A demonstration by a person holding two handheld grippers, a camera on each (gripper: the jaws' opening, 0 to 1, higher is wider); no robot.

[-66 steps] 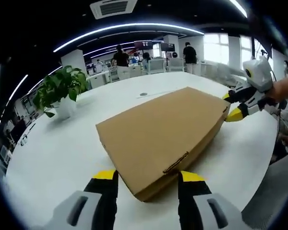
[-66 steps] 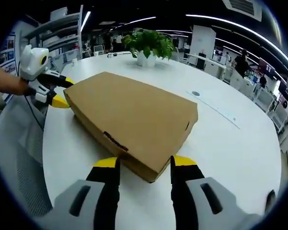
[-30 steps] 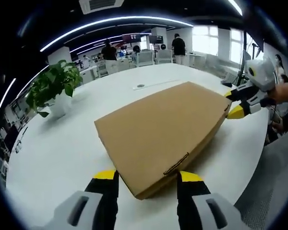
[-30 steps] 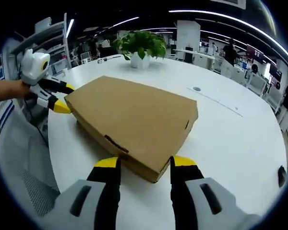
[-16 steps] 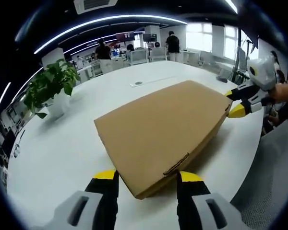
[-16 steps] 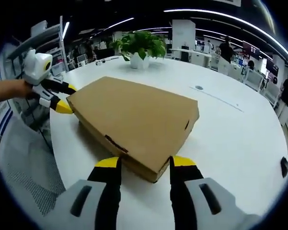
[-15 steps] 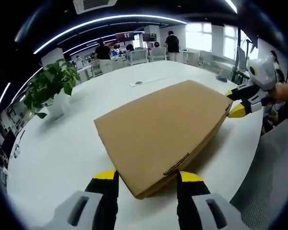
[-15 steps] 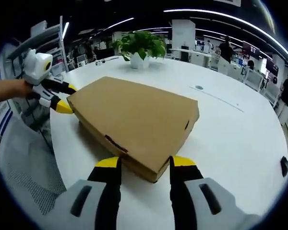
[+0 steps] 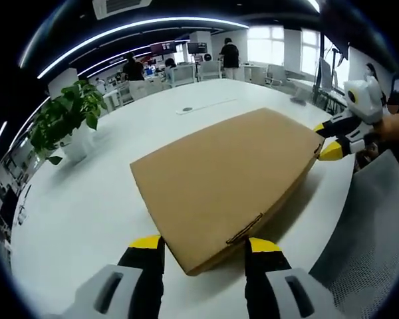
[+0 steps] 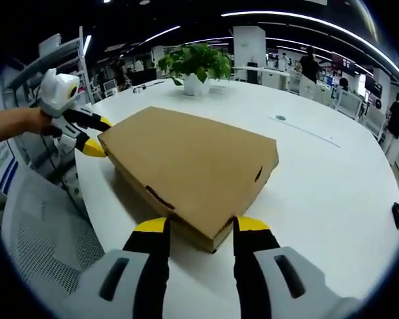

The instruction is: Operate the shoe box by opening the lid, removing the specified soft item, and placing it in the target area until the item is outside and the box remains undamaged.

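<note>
A flat brown cardboard shoe box (image 9: 226,173) lies closed on the round white table (image 9: 86,206). My left gripper (image 9: 204,244) is open, with its yellow-tipped jaws either side of the box's near corner. At the opposite corner is my right gripper (image 9: 329,139), held in a hand. In the right gripper view the same box (image 10: 193,166) has its near corner between the jaws of my open right gripper (image 10: 194,226). The left gripper (image 10: 96,136) straddles the far left corner. A slot tab (image 10: 161,197) shows on the box's side. Whatever the box holds is hidden.
A potted green plant (image 9: 66,123) (image 10: 196,63) stands on the table beyond the box. A grey mesh chair (image 9: 366,226) (image 10: 40,226) sits by the table edge. A small dark object (image 10: 398,214) lies at the table's right rim. People stand far back in the office.
Both views have shifted a little, as with a slight move of the hands. The box stays closed, and each gripper keeps its place at its corner.
</note>
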